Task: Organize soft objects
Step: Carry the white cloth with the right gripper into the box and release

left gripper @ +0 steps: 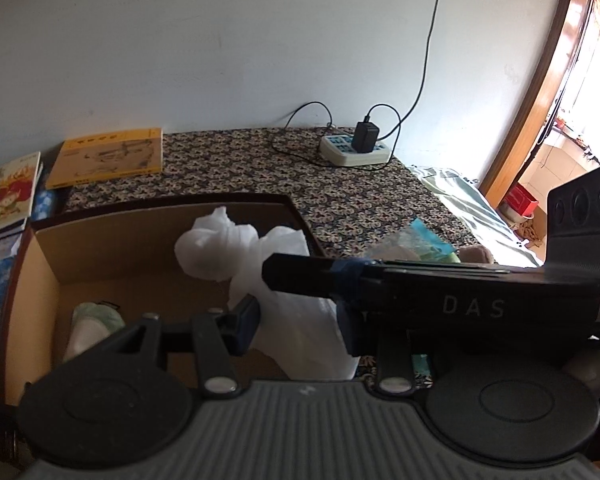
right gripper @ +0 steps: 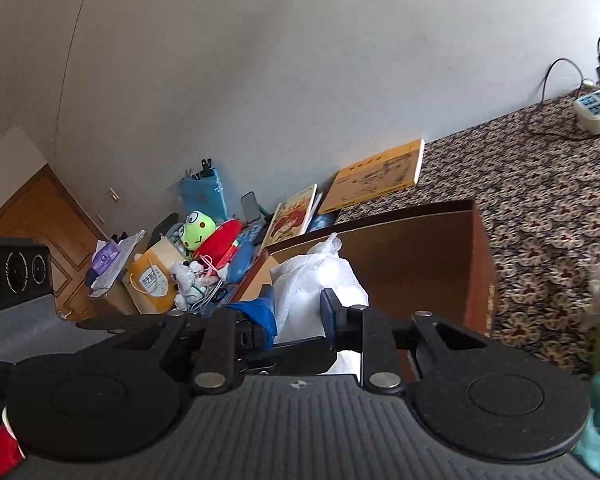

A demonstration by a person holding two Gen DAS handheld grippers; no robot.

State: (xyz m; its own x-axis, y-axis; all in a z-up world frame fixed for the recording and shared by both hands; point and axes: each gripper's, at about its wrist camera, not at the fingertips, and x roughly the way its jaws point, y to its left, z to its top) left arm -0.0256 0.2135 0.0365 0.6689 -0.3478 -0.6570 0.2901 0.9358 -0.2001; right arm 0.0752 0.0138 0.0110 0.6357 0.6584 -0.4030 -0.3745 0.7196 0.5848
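A white soft bundle [left gripper: 220, 248] of crumpled wrap hangs over an open cardboard box [left gripper: 120, 248]. My left gripper [left gripper: 296, 320] is shut on its lower part, blue pads [left gripper: 246, 320] pressing from both sides. My right gripper [left gripper: 272, 276] reaches in from the right across the left view and grips the same bundle higher up. In the right wrist view the white bundle [right gripper: 312, 276] sits between the shut fingers of my right gripper [right gripper: 300, 316], above the box [right gripper: 420, 264]. A pale green and white soft item [left gripper: 96, 320] lies at the box bottom.
The box stands on a flower-patterned cloth [left gripper: 340, 200] with a yellow book [left gripper: 108, 158], a picture book [left gripper: 10, 192] and a power strip [left gripper: 354, 150]. A blue-edged packet [left gripper: 416, 240] and a brown plush [left gripper: 476, 254] lie right of the box. A green frog plush [right gripper: 198, 232] tops a cluttered pile on the left.
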